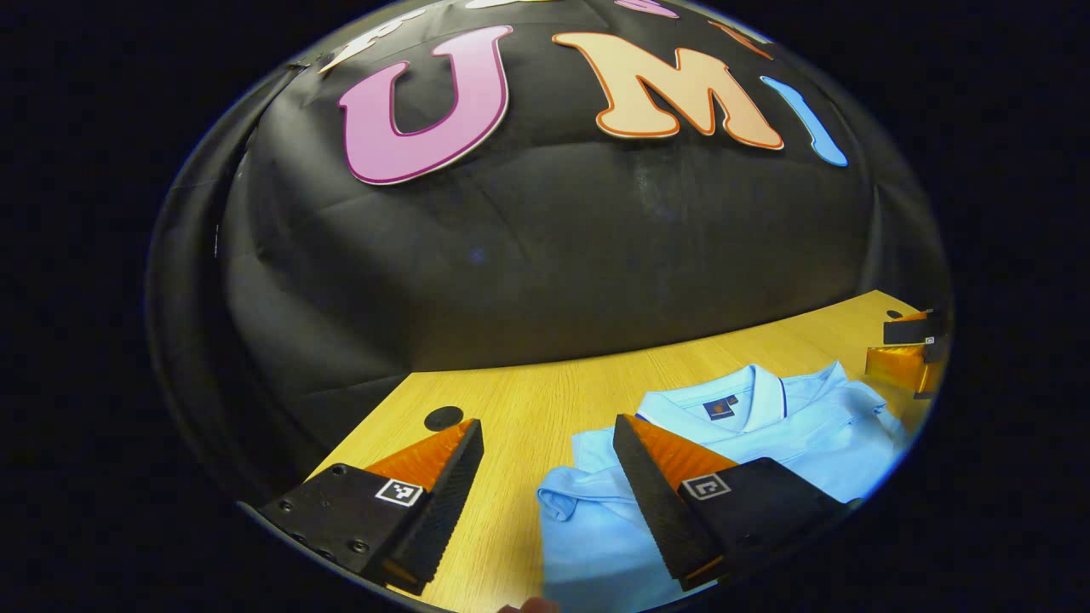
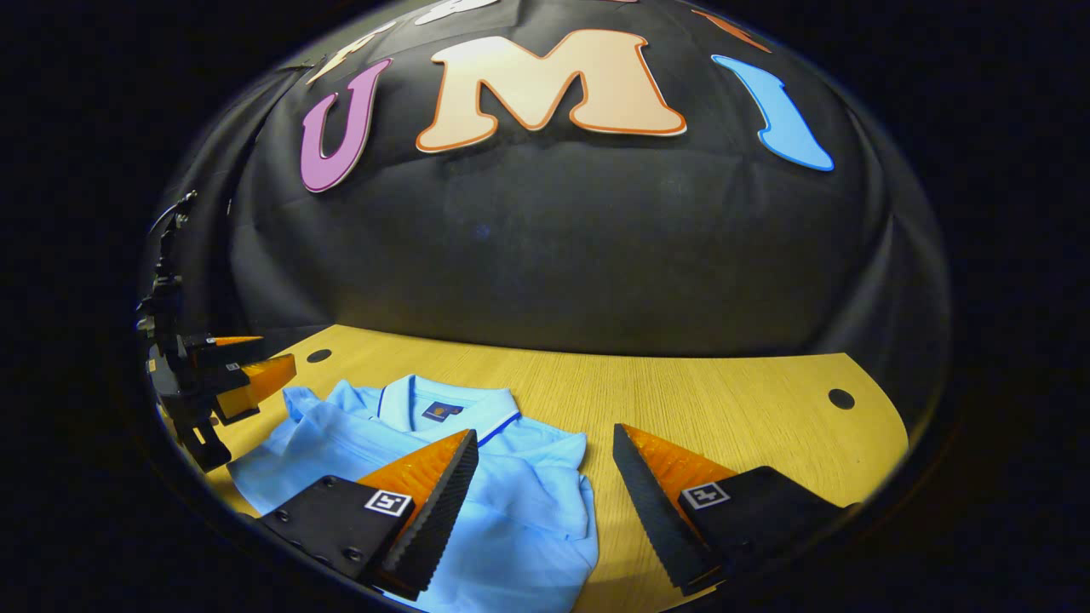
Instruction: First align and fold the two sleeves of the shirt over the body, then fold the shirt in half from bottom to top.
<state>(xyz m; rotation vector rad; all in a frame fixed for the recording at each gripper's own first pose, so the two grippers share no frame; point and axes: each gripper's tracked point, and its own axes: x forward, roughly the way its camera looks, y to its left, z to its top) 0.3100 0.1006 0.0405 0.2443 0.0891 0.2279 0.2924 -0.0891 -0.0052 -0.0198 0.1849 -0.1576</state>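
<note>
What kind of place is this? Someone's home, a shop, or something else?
Most likely a recording booth or lab, not a home. A black cloth wall closes in a bare wooden table. One light blue polo shirt lies on it, with handheld grippers open above.

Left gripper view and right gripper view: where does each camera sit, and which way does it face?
Left gripper view: rides the left gripper, above the shirt's left edge, facing the booth wall; own open fingers, a fingertip at the bottom.
Right gripper view: rides the right gripper, above the shirt's right edge, facing the wall; own open fingers.
Shared: shirt, wooden table, each other's gripper.
</note>
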